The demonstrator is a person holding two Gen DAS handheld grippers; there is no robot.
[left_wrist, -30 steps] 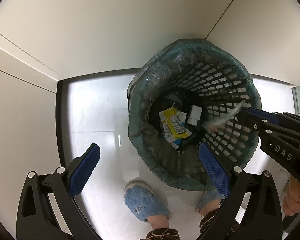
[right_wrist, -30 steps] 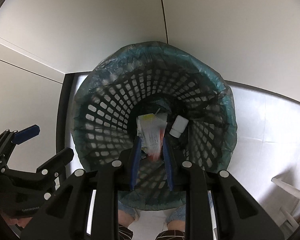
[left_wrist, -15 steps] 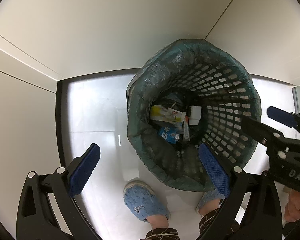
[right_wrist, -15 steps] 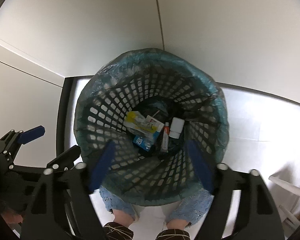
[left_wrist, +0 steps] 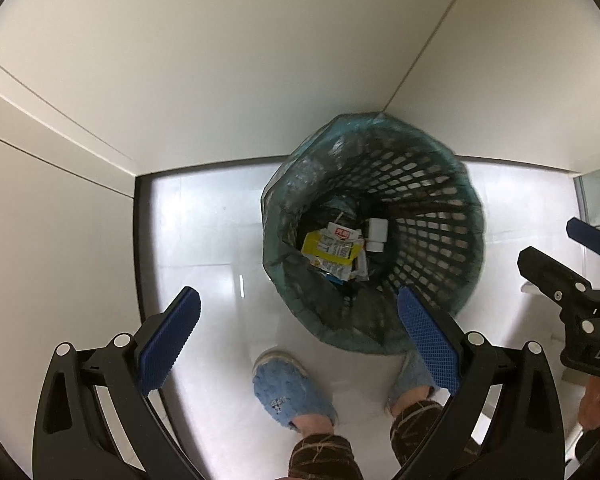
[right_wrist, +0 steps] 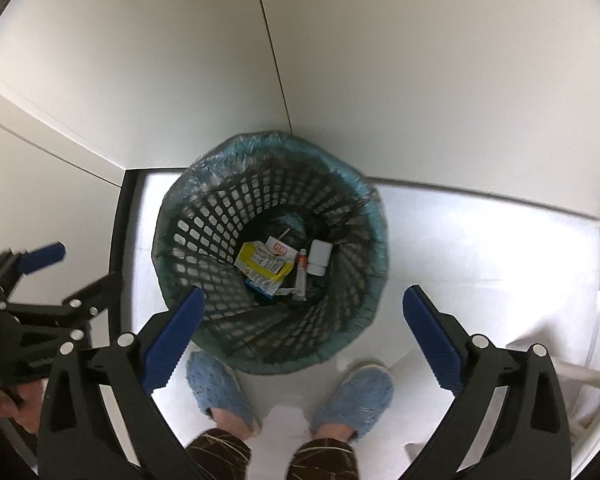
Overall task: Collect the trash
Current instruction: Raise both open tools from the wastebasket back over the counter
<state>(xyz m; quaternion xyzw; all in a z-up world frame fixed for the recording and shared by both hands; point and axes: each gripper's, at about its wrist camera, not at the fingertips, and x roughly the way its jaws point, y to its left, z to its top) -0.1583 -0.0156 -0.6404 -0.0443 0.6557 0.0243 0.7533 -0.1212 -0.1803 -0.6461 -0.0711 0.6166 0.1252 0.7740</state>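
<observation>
Trash [right_wrist: 271, 267] lies at the bottom of the lined mesh bin [right_wrist: 204, 240], ahead of and below both sets of fingers: a yellow wrapper, a small tube [right_wrist: 301, 276] and a white bottle [right_wrist: 319, 258] side by side. My left gripper [left_wrist: 298, 344] has its blue pads spread wide with nothing between them, the bin just past its right pad. My right gripper [right_wrist: 300, 328] has just been opening; its jaws stand wide apart and empty, framing the bin's near rim. Blue slippers [right_wrist: 220, 390] show on the white floor beneath the fingers.
</observation>
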